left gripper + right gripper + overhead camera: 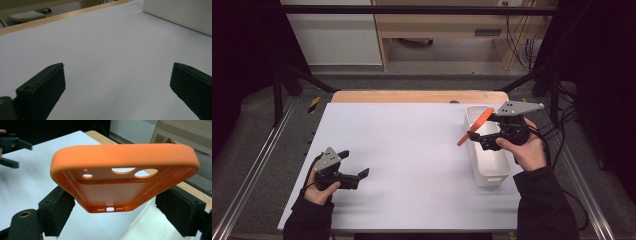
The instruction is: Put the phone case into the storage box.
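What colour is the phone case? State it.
Orange. The phone case shows best in the right gripper view.

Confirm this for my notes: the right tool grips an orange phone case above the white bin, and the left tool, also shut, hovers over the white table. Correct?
Not quite. The left tool is open: the left gripper view shows its jaws wide apart with nothing between them. The rest stands: the right tool grips the orange phone case above the white bin, over the white table.

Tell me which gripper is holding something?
The right gripper: its jaws squeeze the orange phone case above the white bin. The left gripper is open, empty.
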